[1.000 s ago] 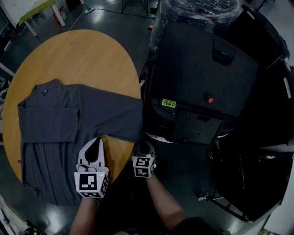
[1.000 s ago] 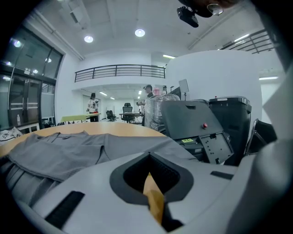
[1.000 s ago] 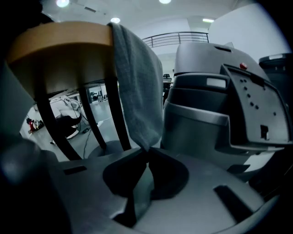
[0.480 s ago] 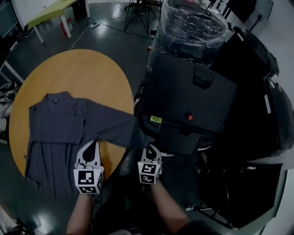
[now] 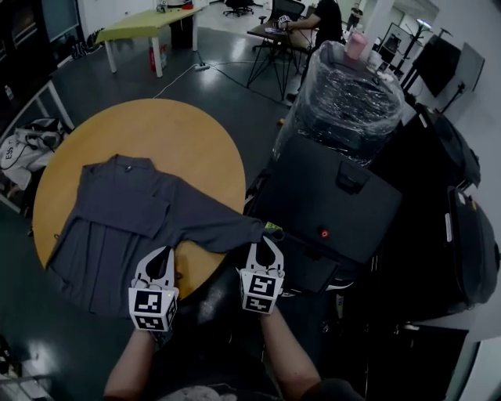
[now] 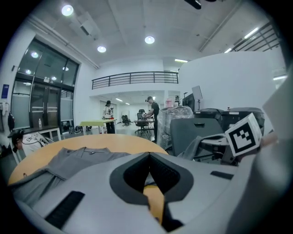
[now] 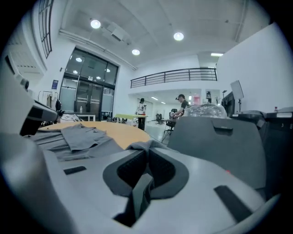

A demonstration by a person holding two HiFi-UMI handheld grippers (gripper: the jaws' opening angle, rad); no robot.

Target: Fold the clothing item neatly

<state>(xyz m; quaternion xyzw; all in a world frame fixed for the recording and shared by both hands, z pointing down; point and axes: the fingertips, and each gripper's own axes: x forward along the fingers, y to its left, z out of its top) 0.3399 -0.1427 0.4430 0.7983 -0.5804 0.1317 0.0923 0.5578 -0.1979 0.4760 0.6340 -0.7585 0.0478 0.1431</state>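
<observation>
A grey long-sleeved shirt (image 5: 117,211) lies spread on the round wooden table (image 5: 180,133), collar at the far side. Its right sleeve (image 5: 219,231) stretches past the table's edge to my right gripper (image 5: 264,239), which is shut on the cuff. In the right gripper view grey cloth (image 7: 139,192) hangs between the closed jaws of that gripper (image 7: 147,153). My left gripper (image 5: 162,252) is shut, its tips at the sleeve's lower edge near the body. In the left gripper view that gripper (image 6: 149,155) shows bare table through its gap, and the shirt (image 6: 78,157) lies beyond; a pinch cannot be seen.
A large black case (image 5: 337,204) stands right against the table's right side, with a plastic-wrapped stack (image 5: 344,94) behind it. More black cases (image 5: 470,243) fill the far right. A bag (image 5: 19,145) sits on the floor at left; a green table (image 5: 149,19) stands far back.
Both grippers have risen, the right one more, lifting the cuff so the sleeve hangs taut above the table's edge. The head view has tilted up and shows more of the room.
</observation>
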